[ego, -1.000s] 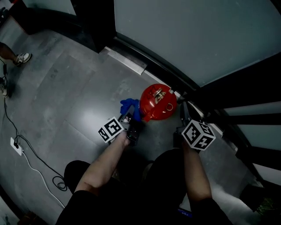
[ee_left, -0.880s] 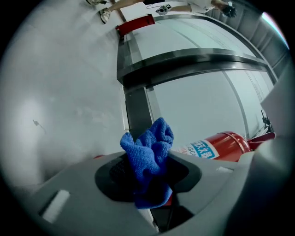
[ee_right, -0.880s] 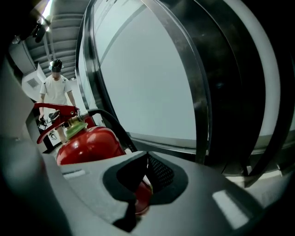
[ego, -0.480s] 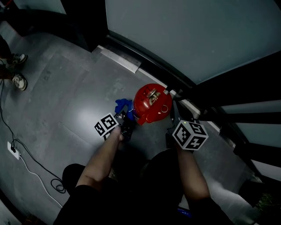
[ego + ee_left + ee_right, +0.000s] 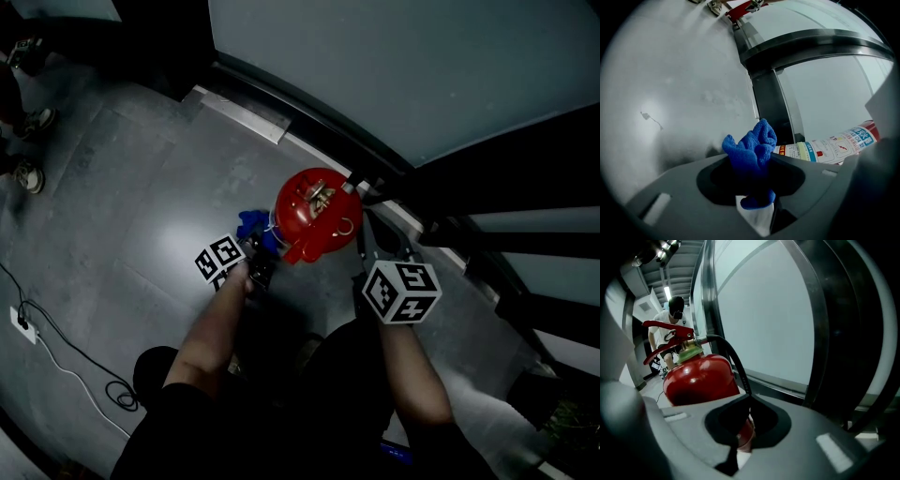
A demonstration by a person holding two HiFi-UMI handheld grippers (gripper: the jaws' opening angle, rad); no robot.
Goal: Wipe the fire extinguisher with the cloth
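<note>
A grey floor (image 5: 122, 206) is running up to a dark-framed glass wall (image 5: 394, 75), and the red fire extinguisher (image 5: 314, 220) is standing upright close against that frame. The left gripper (image 5: 754, 199) is clamping a bunched blue cloth (image 5: 752, 150), its loose folds sticking out ahead so they can meet the cylinder's labelled side, just beside them. The right gripper (image 5: 740, 437) is apparently closing its jaws on the black hose (image 5: 733, 364), probably to be steadying the cylinder against the rubbing.
</note>
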